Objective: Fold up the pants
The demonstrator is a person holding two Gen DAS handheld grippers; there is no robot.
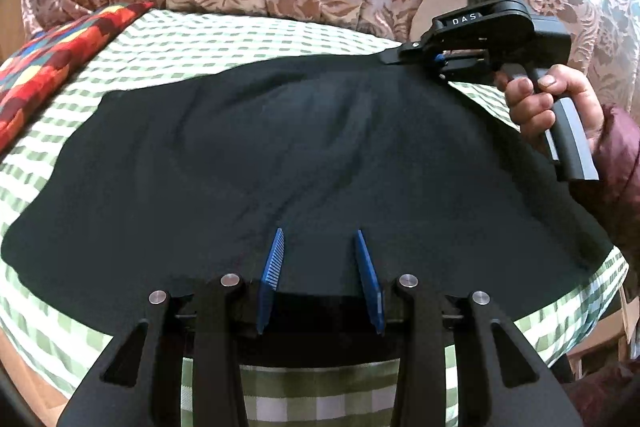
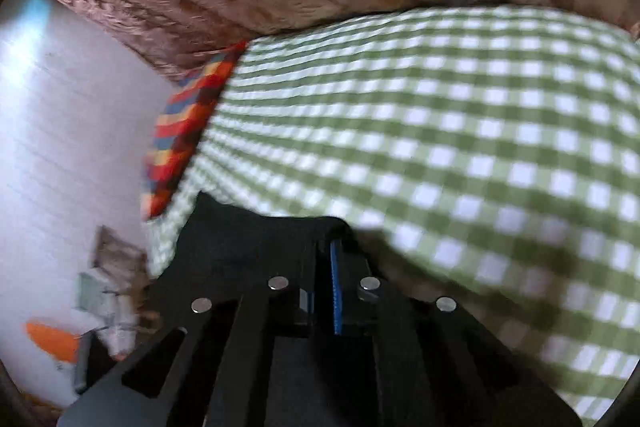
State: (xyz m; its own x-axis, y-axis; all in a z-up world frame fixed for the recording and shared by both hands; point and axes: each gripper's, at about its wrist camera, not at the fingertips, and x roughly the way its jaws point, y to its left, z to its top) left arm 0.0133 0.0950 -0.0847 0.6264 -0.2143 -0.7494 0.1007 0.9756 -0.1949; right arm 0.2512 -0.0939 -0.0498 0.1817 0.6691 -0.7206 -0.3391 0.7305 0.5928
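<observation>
The black pants [image 1: 304,163] lie spread on the green checked bed [image 1: 224,39]. The right gripper [image 1: 394,58] is clenched on their far corner; the left gripper [image 1: 320,259] sits over the near edge, fingers [image 1: 273,259] apart with cloth between. Lift both corners evenly. Open sheet lies beyond; a bright cushion [image 1: 56,59] borders one side.

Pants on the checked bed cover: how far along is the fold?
Done: the black pants lie spread over the green checked cover, though whether they are already folded once is unclear. In hand: the right tool is shut at their far edge, apparently pinching it; the left tool stands partly open over the near edge. Left: gripping the near edge and folding.
</observation>
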